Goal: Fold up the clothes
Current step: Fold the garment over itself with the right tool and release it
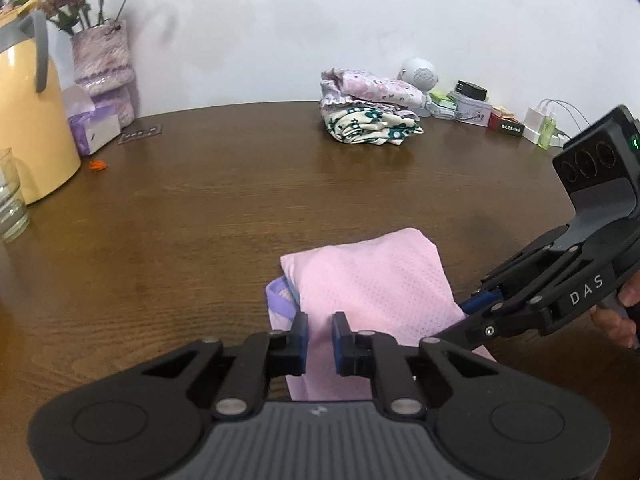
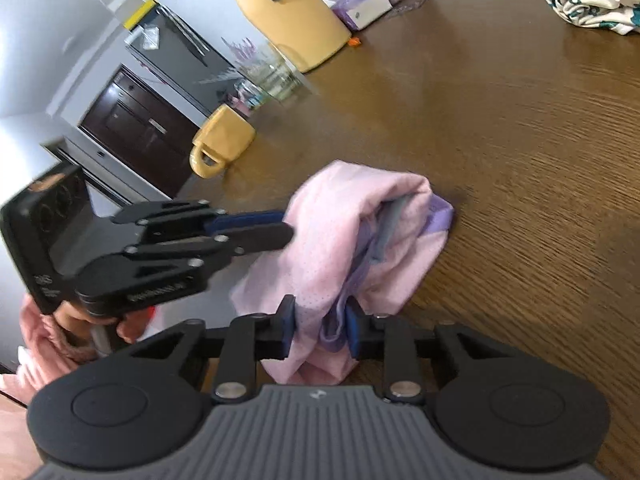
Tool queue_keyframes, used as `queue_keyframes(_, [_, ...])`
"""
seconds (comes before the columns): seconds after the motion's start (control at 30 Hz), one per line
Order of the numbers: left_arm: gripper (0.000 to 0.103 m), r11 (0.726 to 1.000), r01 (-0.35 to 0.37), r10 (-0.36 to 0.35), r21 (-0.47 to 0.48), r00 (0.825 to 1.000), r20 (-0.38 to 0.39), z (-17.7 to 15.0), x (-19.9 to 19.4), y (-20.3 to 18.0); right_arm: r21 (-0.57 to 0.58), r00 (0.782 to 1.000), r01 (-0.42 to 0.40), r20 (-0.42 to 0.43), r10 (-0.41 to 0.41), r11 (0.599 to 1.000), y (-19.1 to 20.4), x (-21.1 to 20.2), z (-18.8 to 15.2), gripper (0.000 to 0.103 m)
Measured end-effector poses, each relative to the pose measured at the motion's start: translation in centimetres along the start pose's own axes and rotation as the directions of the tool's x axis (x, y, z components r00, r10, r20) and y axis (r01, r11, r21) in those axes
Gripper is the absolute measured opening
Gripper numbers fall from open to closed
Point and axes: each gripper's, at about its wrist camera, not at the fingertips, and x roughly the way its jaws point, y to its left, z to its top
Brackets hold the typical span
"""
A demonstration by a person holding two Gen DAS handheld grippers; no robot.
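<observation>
Wood table point(image 1: 240, 200), folded pile point(image 1: 368, 120) & yellow jug point(image 1: 28, 120) behind pink garment point(image 1: 372, 280)

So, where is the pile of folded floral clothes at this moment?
In the left wrist view the pile of folded floral clothes lies at the far edge of the wooden table, right of centre, beside the small white speaker, beyond the pink garment.

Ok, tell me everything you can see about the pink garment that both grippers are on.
The pink garment is a soft mesh-like fabric dotted with tiny holes, with lilac trim and a grey inner band showing at one end. It lies folded into a loose bundle on the brown wooden table, near its front edge. The left gripper and the right gripper each pinch its fabric from neighbouring sides. Nothing else touches it.
</observation>
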Motion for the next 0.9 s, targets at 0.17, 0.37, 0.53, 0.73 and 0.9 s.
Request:
queue_keyframes(0.17, [0.026, 1.000, -0.006, 0.004, 0.014, 0.994, 0.110, 0.7, -1.6, 0.2, -0.058, 0.996, 0.048, 0.078, -0.044, 0.997, 1.4, -2.4, 0.3, 0.044])
queue_keyframes(0.37, [0.008, 0.992, -0.032, 0.022, 0.119, 0.996, 0.085, 1.9, 0.3, -1.5, -0.244, 0.940, 0.253, 0.292, -0.178, 0.936, 5.6, -2.9, 1.4, 0.033])
queue_keyframes(0.53, [0.008, 0.987, -0.059, 0.057, 0.147, 0.998, 0.014, 0.9, 2.7, -2.2, -0.321, 0.919, 0.381, 0.237, -0.316, 0.867, 5.6, 1.7, 1.7, 0.015])
queue_keyframes(0.73, [0.010, 0.988, -0.076, 0.074, 0.135, 0.997, 0.022, 0.5, 2.6, -2.3, -0.343, 0.917, 0.389, 0.238, -0.321, 0.855, 4.9, 2.7, 1.1, 0.017])
queue_keyframes(0.9, [0.079, 0.988, -0.127, 0.115, 0.085, 0.985, 0.128, -0.5, -1.7, -2.9, -0.341, 0.913, 0.371, 0.304, -0.272, 0.864, 6.7, -0.7, -0.6, 0.060])
